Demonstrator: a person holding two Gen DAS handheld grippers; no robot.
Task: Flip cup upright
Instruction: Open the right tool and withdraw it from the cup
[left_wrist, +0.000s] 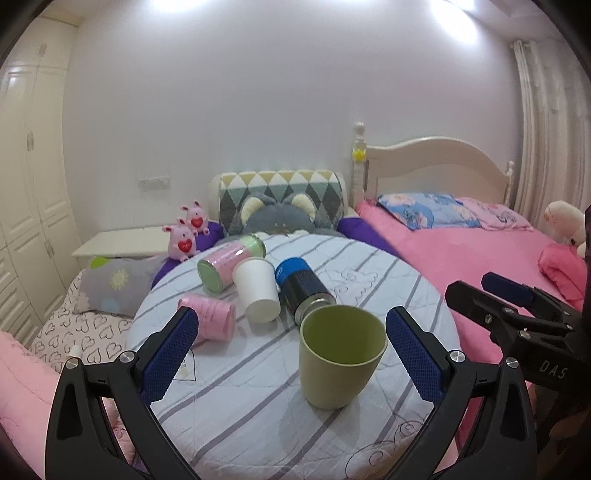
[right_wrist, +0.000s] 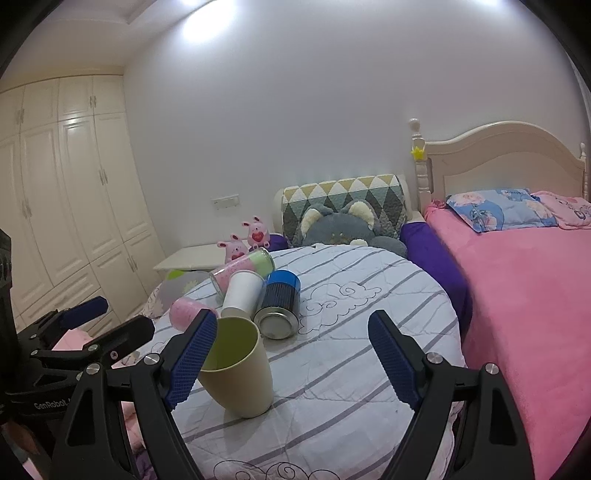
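Standing upright — green cup (left_wrist: 341, 356) between the spread left claw (left_wrist: 291, 354).

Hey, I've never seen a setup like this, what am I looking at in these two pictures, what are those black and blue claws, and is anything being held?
No robot here: a person holds a two-finger hand-held gripper in each hand, each carrying a wide-angle camera that looks out along its fingers. The black arms with blue pads are those fingers.

One picture comes from the left hand-held gripper; the right one shows at its right edge. The other comes from the right hand-held gripper; the left one shows at its left edge.

Both look at a round striped surface in a bedroom. A green cup stands upright, mouth up. Behind it, lying on their sides: a white paper cup, a blue can, a pink-and-green can and a pink cup.

Nothing is held; both grippers are open.
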